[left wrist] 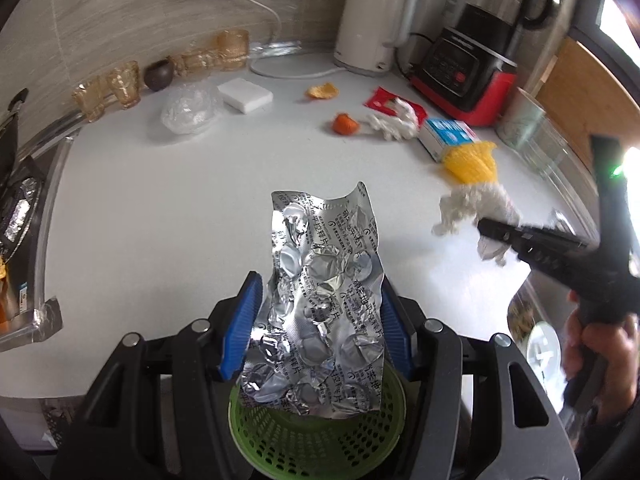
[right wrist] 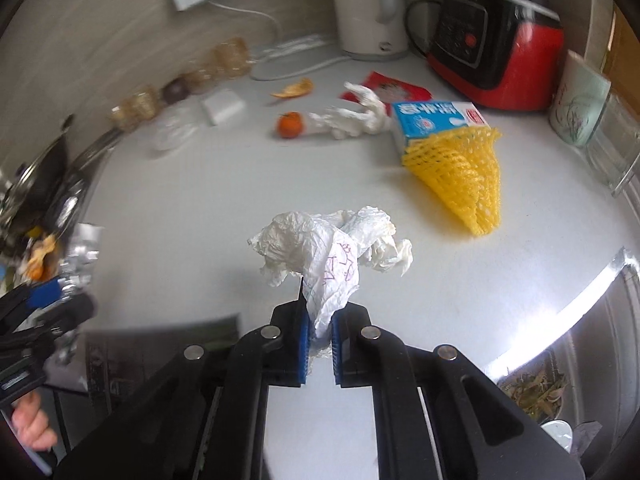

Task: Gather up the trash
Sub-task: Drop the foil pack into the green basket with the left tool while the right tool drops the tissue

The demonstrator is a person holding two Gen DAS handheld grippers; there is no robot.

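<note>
My left gripper [left wrist: 318, 320] is shut on a crumpled silver foil blister pack [left wrist: 324, 300], held above a green perforated basket [left wrist: 320, 436]. My right gripper [right wrist: 318, 328] is shut on a crumpled white paper [right wrist: 332, 256] with purple scribbles, held above the white counter [right wrist: 200, 208]. In the left wrist view the right gripper [left wrist: 496, 236] shows at the right with the paper [left wrist: 472, 208]. Still on the counter: yellow foam net [right wrist: 464, 176], blue and white carton [right wrist: 432, 120], white tissue [right wrist: 356, 118], red wrapper [right wrist: 388, 88], orange fruit [right wrist: 290, 124], orange peel [right wrist: 296, 89].
At the back stand a white kettle [left wrist: 372, 24], a red and black blender base [left wrist: 464, 68], amber glasses [left wrist: 124, 84], a dark small bowl [left wrist: 159, 75], a clear plastic wrap [left wrist: 188, 108] and a white block [left wrist: 245, 94]. A stove [left wrist: 16, 200] lies left. A steel sink rim [right wrist: 580, 308] is right.
</note>
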